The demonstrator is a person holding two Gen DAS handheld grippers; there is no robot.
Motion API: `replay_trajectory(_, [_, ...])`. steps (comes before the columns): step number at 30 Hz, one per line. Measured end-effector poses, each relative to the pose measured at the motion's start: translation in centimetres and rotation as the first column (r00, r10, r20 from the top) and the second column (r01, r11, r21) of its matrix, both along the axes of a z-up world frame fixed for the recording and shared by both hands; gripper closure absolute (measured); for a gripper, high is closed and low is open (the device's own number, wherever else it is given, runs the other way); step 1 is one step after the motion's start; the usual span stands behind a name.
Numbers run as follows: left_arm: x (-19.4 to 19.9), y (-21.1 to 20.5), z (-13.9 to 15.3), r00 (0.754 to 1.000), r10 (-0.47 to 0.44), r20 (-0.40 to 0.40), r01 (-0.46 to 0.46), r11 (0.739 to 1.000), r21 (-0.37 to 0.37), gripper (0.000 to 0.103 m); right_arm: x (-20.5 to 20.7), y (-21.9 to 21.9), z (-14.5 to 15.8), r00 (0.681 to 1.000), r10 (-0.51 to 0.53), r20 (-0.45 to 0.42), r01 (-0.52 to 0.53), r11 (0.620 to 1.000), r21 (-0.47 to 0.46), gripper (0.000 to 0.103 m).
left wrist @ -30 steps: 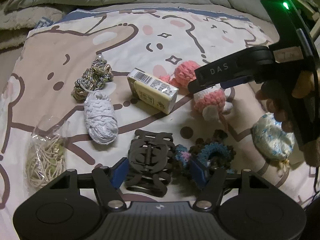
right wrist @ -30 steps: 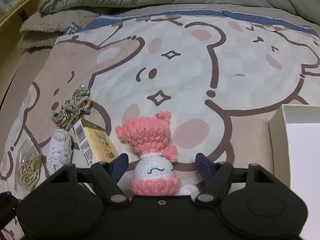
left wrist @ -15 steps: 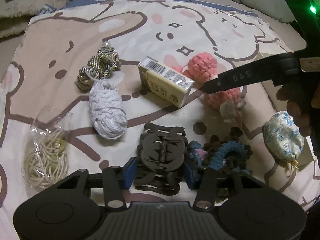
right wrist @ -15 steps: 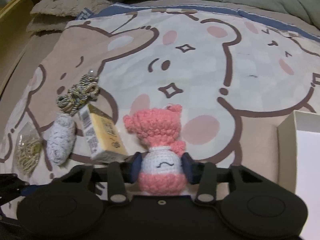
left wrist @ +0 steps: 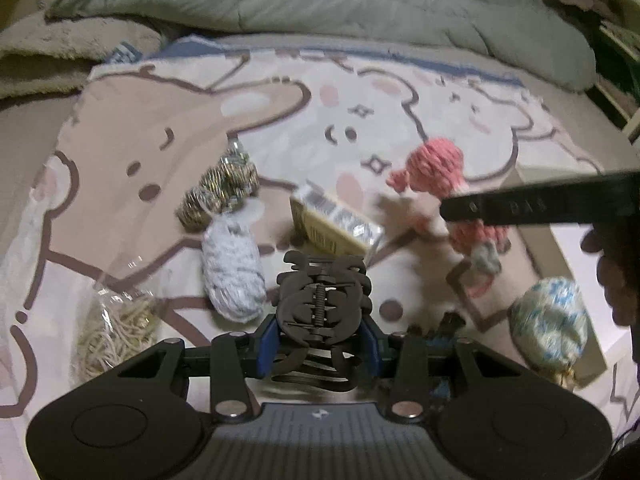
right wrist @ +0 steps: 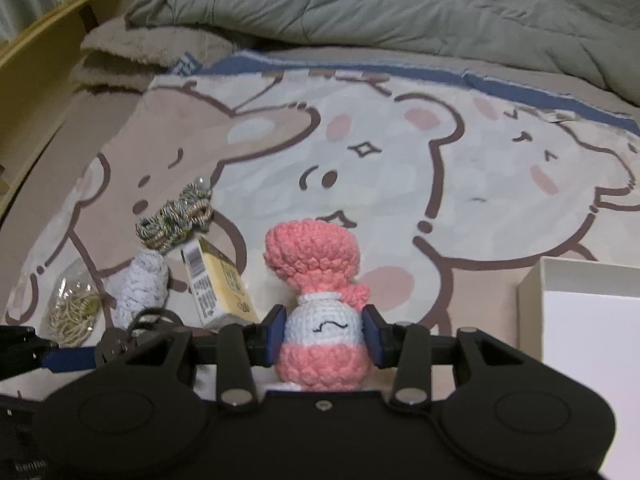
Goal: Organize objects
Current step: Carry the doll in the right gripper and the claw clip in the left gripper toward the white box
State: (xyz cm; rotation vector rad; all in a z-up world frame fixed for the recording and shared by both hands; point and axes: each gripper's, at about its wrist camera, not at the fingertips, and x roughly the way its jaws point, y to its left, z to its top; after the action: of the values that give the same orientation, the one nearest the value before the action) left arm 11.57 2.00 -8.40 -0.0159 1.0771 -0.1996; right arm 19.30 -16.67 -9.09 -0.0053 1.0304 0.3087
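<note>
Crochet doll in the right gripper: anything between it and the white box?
Nothing visible. The crochet doll sits clamped in the right gripper; only bare blanket lies between it and the open white box to its right.

A cartoon-bear bedsheet [right wrist: 400, 184] is lying ahead of the grippers, a grey-green duvet [right wrist: 400, 8] bunching beyond it under dim light.

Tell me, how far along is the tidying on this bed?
Barely begun: the white box shows nothing inside in the part visible. In hand: the left tongs grip the dark hair claw, the right tongs grip the pink crochet doll. Left on the blanket: yellow carton, white crochet bundle, braided cord, bag of bands, floral pouch.
</note>
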Motion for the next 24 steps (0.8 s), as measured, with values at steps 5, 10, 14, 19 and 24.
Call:
replay_trajectory(5, [-0.3,-0.2,1.9,0.998,0.027,0.052,-0.026,1.000,-0.014,0.060,-1.3,-1.0,1.7,0.999,-0.018,0.037,0.017,1.000,0.023,0.061])
replay_trajectory(10, [-0.6,-0.4,3.2,0.994,0.056,0.090,-0.054,0.998,-0.026,0.060,-2.4,-1.8,3.1,0.997,-0.036,0.064,0.032,0.998,0.051,0.061])
replay_trajectory(14, [-1.0,-0.4,4.3,0.988,0.084,0.126,-0.080,0.996,-0.039,0.060,-3.4,-2.4,4.3,0.995,-0.051,0.091,0.045,0.996,0.071,0.061])
replay_trajectory(19, [-1.3,-0.3,5.7,0.980,0.107,0.166,-0.098,0.993,-0.063,0.060,-4.7,-3.0,5.5,0.990,-0.069,0.122,0.057,0.994,0.096,0.061])
replay_trajectory(24, [-1.8,-0.8,6.6,0.973,0.109,0.201,-0.099,0.993,-0.060,0.060,-5.9,-3.3,6.4,0.986,-0.080,0.147,0.064,0.992,0.110,0.061])
